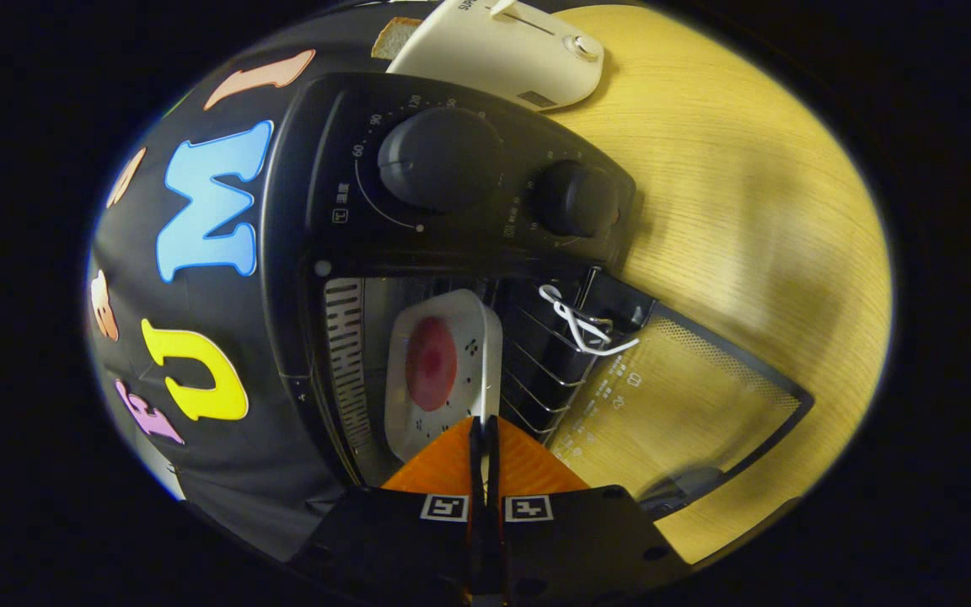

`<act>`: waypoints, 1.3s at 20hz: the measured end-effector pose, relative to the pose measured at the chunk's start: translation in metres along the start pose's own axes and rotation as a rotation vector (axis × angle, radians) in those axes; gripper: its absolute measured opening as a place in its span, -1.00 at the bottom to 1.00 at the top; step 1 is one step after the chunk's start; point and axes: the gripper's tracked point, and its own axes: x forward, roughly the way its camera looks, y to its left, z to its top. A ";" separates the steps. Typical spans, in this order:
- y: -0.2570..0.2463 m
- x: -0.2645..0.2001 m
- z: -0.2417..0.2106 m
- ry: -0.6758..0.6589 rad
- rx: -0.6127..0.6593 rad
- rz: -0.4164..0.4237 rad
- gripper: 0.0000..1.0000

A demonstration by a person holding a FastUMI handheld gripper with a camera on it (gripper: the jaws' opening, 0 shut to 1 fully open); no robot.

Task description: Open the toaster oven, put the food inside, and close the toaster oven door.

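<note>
Claw (484,438) fingers are pressed nearly together, pinching the near rim of a white tray (443,371) that carries a round red piece of food (431,364). Tray lies straight ahead on the wire rack (540,371) inside the open toaster oven (452,253), long axis running away from the fingers; the glass door (679,396) hangs open over the wooden surface (747,211).

Not much readable from here. The toaster oven (452,219) has numbers ringed round its bigger knob (439,158): 60, 90 and 120 come out clear, the rest blur. Tiny print by the smaller knob (574,196) and on the glass door (671,379) is too small to read. Gripper (484,426) carries two square black-and-white marker tags.
</note>
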 end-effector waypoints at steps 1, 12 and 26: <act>0.002 0.005 -0.002 -0.011 0.010 0.010 -0.96; 0.014 0.015 -0.018 -0.067 -0.029 -0.032 -0.70; -0.017 -0.045 -0.068 0.056 -0.452 -0.133 0.96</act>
